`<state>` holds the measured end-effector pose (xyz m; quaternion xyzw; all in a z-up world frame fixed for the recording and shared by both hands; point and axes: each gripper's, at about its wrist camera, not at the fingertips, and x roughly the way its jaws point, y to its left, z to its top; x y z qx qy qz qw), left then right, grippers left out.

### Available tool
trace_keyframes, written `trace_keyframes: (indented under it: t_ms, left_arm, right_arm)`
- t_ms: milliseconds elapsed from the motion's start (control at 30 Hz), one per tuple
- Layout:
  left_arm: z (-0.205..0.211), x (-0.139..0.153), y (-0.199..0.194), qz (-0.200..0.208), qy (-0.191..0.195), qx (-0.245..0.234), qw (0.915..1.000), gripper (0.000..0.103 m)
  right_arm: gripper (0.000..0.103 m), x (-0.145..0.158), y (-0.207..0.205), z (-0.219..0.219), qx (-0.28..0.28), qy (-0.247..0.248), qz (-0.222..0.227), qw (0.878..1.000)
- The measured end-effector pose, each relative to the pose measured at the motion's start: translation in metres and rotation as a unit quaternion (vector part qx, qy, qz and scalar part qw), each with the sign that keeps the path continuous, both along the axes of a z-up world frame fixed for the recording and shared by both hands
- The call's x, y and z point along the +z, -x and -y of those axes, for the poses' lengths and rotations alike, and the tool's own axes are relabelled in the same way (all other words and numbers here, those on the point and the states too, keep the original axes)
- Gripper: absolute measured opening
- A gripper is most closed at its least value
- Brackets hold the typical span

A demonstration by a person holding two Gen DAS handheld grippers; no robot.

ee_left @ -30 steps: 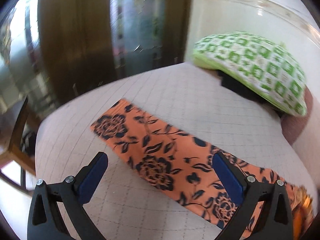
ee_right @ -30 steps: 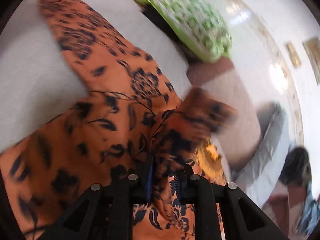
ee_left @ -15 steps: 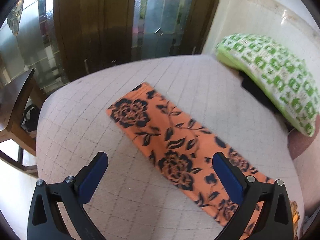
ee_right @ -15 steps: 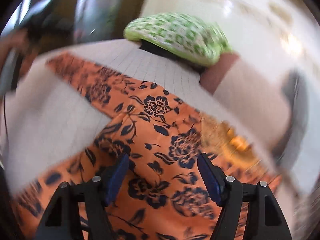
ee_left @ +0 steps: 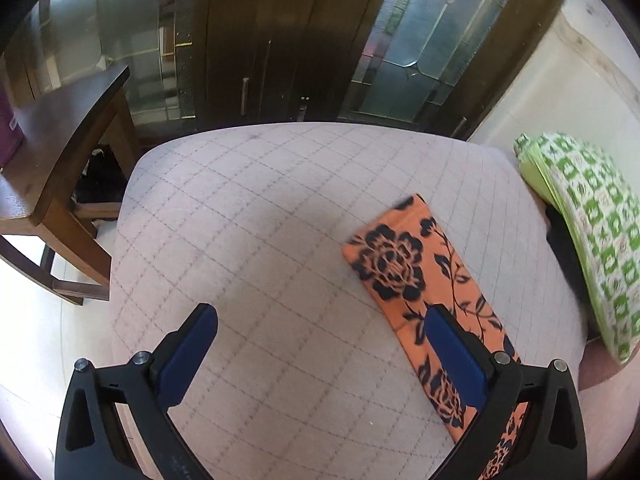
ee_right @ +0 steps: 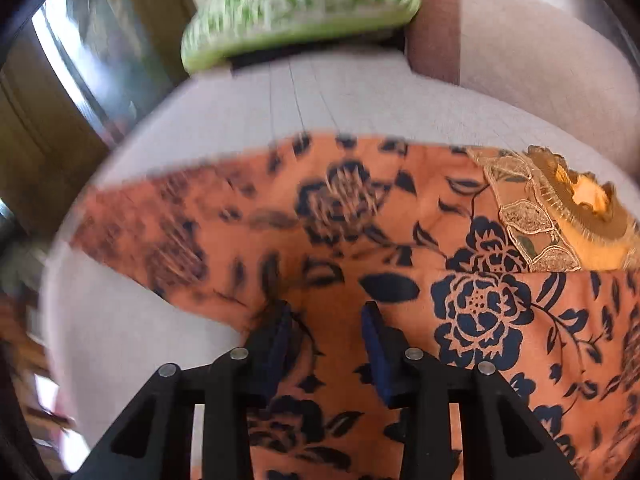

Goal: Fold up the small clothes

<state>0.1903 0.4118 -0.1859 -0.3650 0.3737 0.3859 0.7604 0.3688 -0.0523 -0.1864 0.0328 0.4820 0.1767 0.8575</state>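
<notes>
In the left wrist view we see a dark wooden side table (ee_left: 60, 152) at the far left, standing on the pale floor beside the bed (ee_left: 248, 208), whose cover is a pinkish quilt stitched in a grid. Behind the bed stands a dark wooden door with leaded glass panels (ee_left: 416, 40). Our left tool (ee_left: 320, 340) hangs over the quilt with its blue pads spread wide and nothing between them; only bare quilt shows in the gap. Its right finger (ee_left: 456, 356) overlaps a sleeve of the orange floral garment (ee_left: 400, 264), which lies flat on the quilt and runs from mid-bed down toward the lower right edge of the view. Whether that finger touches the cloth we cannot tell. At the far right a green-and-white patterned pillow (ee_left: 592, 232) rests at the bed's edge.

In the right wrist view, which is blurred on its left side, the same orange floral garment (ee_right: 360, 232) is spread across the bed (ee_right: 340, 92), with a gold embroidered neckline (ee_right: 560, 216) at the right. Our right tool (ee_right: 326, 332) sits low over the cloth near the garment's near edge; its jaws are closing, with orange fabric seen in the narrow gap, yet the pads do not visibly pinch it. The green pillow (ee_right: 300, 4) lies at the top.
</notes>
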Motion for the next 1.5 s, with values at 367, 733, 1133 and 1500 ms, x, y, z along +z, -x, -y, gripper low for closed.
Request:
trace_keyframes:
  t_ms: [367,733,1133,1500]
  left_arm:
    - [0.013,-0.029,-0.030,0.062,0.125,-0.082,0.9869,0.057]
    - [0.013,-0.061,-0.078,0.099,0.203,-0.091,0.9699,0.058]
    - [0.030,-0.039,-0.096,0.132,0.141,-0.112,0.9748,0.005]
    - [0.255,0.081,-0.109,0.143,-0.037,-0.346,0.9265,0.005]
  right_arm:
    - [0.040,0.021,0.079,0.062,-0.018,-0.007,0.063,0.998]
    - [0.040,0.027,0.091,0.090,-0.026,0.019,0.084,0.996]
    - [0.040,0.037,0.112,0.155,-0.077,0.007,0.117,0.990]
    - [0.040,0.044,0.128,0.265,-0.218,-0.065,0.134,0.965]
